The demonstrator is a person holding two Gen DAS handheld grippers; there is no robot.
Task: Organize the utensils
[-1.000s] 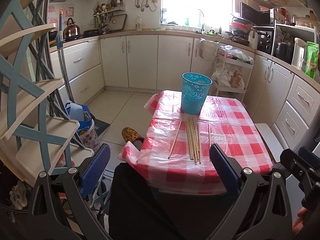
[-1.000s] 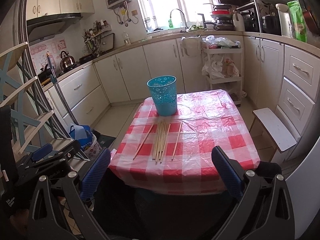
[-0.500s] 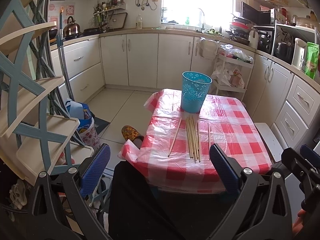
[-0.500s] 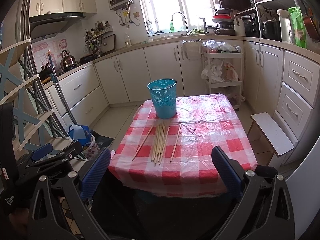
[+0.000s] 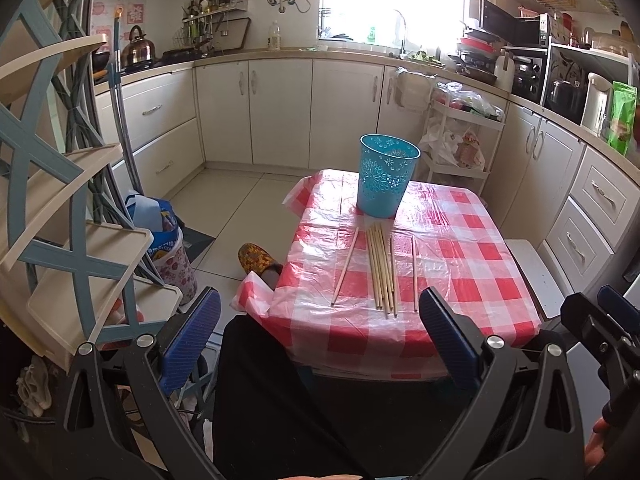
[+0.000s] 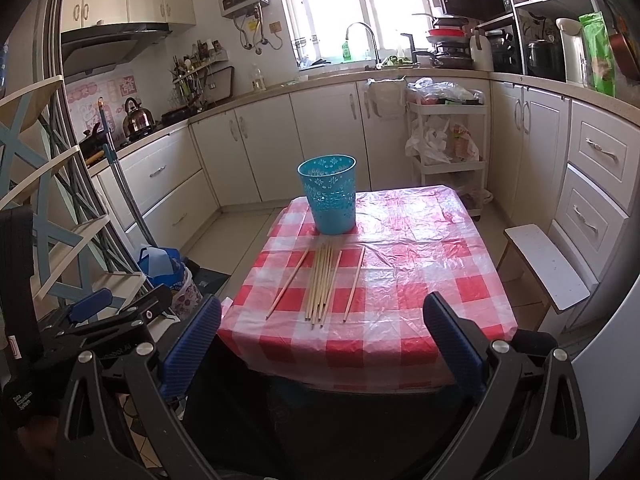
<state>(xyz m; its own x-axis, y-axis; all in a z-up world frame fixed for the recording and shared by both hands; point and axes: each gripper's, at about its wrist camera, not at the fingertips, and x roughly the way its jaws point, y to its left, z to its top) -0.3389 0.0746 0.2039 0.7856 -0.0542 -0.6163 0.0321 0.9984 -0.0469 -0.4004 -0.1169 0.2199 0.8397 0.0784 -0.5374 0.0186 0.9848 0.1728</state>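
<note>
Both the left tongs [image 5: 318, 336] and right tongs [image 6: 322, 340] gape empty, short of the red-checked tabletop [image 6: 400, 300]; ahead lie thin wooden chopsticks [image 6: 320, 286], the perforated turquoise plastic basket [image 6: 330, 194] beyond them.

Black gripper frames, silver screws, ribbed blue fingers [image 5: 192, 336], black trousers [image 5: 264, 400], patterned slipper [image 5: 256, 258]

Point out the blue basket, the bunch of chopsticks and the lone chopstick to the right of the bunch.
blue basket [image 5: 385, 184]: left wrist view, front wall.
bunch of chopsticks [image 5: 382, 269]: left wrist view, middle of the bundle.
lone chopstick [image 6: 355, 279]: right wrist view, mid-shaft, right of the bunch.
</note>
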